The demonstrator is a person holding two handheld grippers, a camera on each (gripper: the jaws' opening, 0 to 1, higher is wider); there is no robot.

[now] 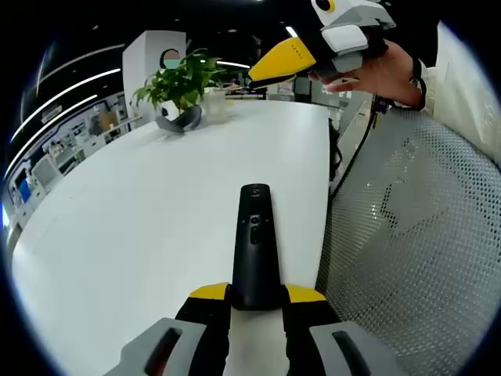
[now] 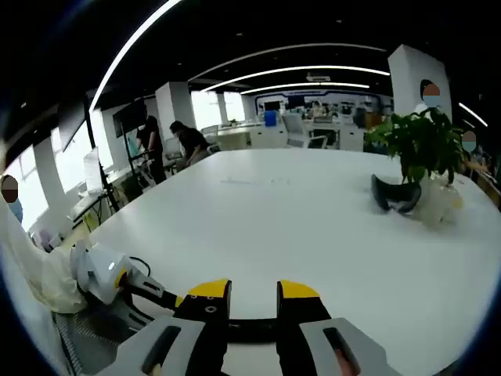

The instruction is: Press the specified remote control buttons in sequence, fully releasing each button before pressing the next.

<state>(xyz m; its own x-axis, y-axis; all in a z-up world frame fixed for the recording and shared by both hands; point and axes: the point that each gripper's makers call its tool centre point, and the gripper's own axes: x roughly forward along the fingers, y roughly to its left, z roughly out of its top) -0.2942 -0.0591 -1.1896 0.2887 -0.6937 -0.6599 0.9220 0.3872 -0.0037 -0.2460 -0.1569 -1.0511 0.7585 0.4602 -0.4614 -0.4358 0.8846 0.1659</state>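
With left fingers [image 1: 257,301] clamped on remote [image 1: 255,243], bring right gripper [image 2: 253,301], fingers apart, squarely onto one button, then lift fully.

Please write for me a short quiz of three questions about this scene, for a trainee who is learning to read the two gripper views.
1. True or false: the left gripper is shut on the slim black plastic remote control.
2. Multiple choice: what stands at the far end of the wide white table?
A. a leafy green potted plant
B. a red kettle
C. a stack of books
3. Fill in the missing word: the yellow-tipped jaws of the right gripper stand apart and hold ____.

Key: 1 true; 2 A; 3 nothing.
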